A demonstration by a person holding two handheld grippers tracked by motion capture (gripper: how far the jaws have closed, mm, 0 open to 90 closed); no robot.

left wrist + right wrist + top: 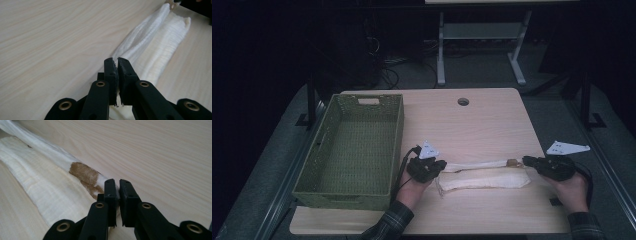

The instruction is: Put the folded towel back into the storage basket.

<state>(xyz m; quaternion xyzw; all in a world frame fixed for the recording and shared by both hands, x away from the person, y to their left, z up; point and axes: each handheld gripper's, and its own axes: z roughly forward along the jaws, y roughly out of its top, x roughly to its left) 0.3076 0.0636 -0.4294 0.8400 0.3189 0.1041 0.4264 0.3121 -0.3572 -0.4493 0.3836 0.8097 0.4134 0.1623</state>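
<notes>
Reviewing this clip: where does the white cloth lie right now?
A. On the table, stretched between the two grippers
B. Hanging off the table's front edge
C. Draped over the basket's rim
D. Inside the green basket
A: the cloth lies flat on the table, its ends at the left gripper and the right gripper, beside the basket.

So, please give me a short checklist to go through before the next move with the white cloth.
1. Left gripper pinches one end of the white cloth: ok, fabric sits between its closed jaws.
2. Right gripper pinches the other end, by the brown patch: ok, jaws closed on the edge.
3. Cloth stretched between both grippers: ok, one edge runs taut.
4. Cloth fully on the table: ok.
5. Green basket empty and ready: ok, nothing visible inside.
6. Grip firm enough to lift: cannot tell.
</notes>
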